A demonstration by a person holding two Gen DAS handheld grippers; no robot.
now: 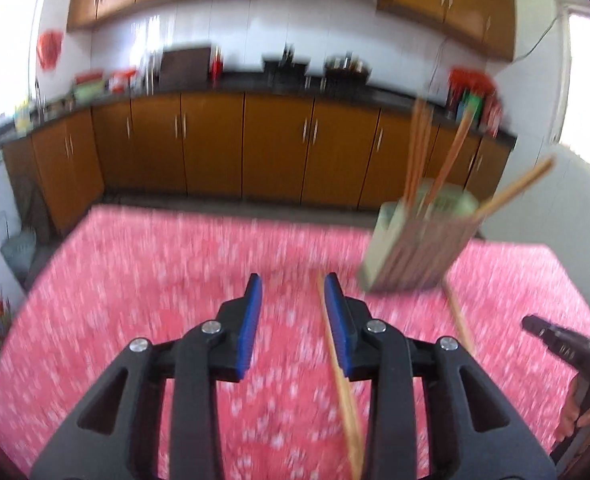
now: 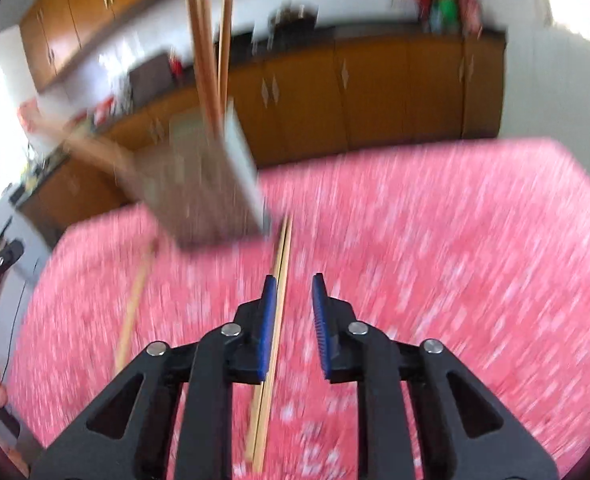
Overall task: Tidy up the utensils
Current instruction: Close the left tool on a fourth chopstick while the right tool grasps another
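A pale green holder (image 1: 415, 248) with several wooden chopsticks standing in it is on the pink tablecloth (image 1: 135, 300), ahead and to the right of my left gripper (image 1: 293, 286). The left gripper's jaws are apart; one chopstick (image 1: 341, 380) lies on the cloth along the inner side of its right pad, not pinched. Another chopstick (image 1: 459, 316) lies to the right. In the right wrist view the holder (image 2: 203, 196) sits ahead and to the left. My right gripper (image 2: 293, 286) is open, with a pair of chopsticks (image 2: 273, 340) running beside its left pad. Both views are motion-blurred.
A loose chopstick (image 2: 135, 304) lies left of the right gripper. A hand (image 1: 587, 420) shows at the right edge of the left wrist view. Brown cabinets (image 1: 275, 148) and a dark counter with kitchen items stand beyond the table's far edge.
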